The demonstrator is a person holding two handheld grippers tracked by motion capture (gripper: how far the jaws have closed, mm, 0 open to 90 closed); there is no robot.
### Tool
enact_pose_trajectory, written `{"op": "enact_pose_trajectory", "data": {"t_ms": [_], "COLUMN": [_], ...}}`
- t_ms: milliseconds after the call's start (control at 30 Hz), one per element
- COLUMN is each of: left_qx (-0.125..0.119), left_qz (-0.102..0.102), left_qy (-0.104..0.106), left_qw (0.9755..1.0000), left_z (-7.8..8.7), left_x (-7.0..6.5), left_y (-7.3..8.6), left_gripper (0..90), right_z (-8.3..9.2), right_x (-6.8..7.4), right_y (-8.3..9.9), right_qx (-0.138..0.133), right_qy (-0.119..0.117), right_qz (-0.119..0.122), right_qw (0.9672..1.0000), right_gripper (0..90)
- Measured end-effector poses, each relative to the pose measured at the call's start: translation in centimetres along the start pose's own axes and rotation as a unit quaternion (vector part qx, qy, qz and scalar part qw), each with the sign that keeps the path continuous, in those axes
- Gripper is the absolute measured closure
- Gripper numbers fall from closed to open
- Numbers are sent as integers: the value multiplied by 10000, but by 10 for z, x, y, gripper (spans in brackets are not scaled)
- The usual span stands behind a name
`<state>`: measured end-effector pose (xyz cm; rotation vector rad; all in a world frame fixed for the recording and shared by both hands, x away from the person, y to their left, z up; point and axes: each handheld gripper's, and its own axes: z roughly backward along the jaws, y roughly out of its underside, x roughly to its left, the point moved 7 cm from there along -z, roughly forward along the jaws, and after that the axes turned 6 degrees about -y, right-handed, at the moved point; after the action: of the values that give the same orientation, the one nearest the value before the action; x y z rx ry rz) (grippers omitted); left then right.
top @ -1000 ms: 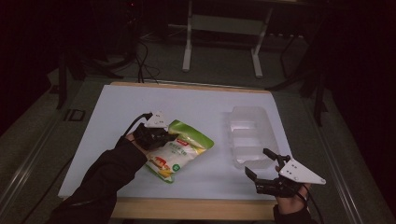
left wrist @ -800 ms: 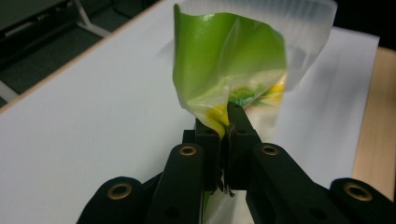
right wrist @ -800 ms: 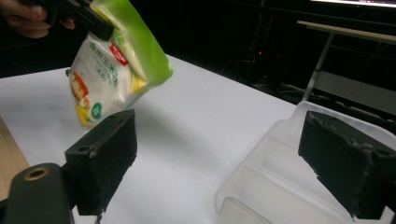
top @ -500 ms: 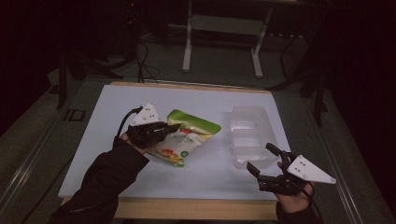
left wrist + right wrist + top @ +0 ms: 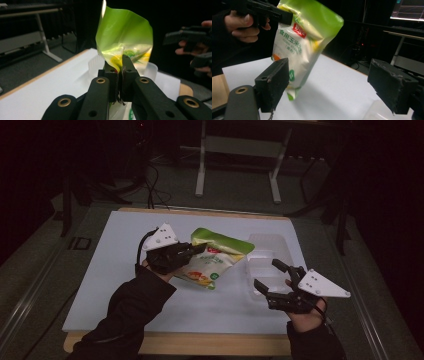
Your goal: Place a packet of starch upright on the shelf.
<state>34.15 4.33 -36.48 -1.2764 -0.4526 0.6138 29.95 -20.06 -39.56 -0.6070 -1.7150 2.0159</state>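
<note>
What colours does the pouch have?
The pouch is bright green on top and white below, with a small red label; best in the right gripper view.

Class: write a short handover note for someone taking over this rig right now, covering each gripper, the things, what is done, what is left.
Left gripper: shut on the green pouch, lifted off the white table.
Right gripper: open, holding nothing, near the clear container.
Done: pouch picked up.
Left, probably: carry the pouch to the container and release it.

dark room, grey floor (image 5: 240,185), white table (image 5: 100,270)
</note>
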Motion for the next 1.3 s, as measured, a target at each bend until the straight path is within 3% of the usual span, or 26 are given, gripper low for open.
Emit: {"op": "enact_pose_trajectory", "data": {"t_ms": [167, 433, 600, 667, 767, 833, 967, 1100, 1200, 1300], "left_qx": [-189, -145, -103, -55, 11, 26, 68, 79, 23, -79], "left_qz": [-3, -29, -61, -76, -134, -112, -94, -105, -152, -231], "left_qy": [94, 246, 375, 438, 455, 484, 574, 726, 801, 736], "left_qw": [9998, 9996, 9992, 9990, 9989, 9988, 9983, 9973, 9967, 9970], "left_z": [-8, -23, -30, -31, -33, -33, -33, -31, -29, -25], "left_x": [-12, -27, -36, -39, -41, -40, -37, -34, -32, -29], "left_y": [-2, 0, 2, 2, 4, 4, 4, 0, -5, -10], "left_gripper": [872, 872, 871, 871, 870, 870, 868, 865, 858, 834], "right_z": [-21, -41, -47, -47, -48, -48, -46, -45, -44, -43], "right_x": [-8, -6, -4, -4, -2, -2, -2, -2, -3, -3], "right_y": [5, 15, 24, 30, 34, 34, 31, 25, 19, 11], "right_qx": [97, 248, 451, 640, 791, 845, 901, 958, 908, 794], "right_qy": [-51, -440, -629, -645, -808, -987, -1182, -1198, -1200, -1184], "right_qz": [-253, -572, -767, -749, -848, -891, -887, -887, -1027, -1028], "right_qw": [9996, 9971, 9940, 9930, 9900, 9875, 9849, 9842, 9833, 9844], "right_gripper": [176, 206, 383, 564, 739, 805, 835, 837, 838, 840]}}
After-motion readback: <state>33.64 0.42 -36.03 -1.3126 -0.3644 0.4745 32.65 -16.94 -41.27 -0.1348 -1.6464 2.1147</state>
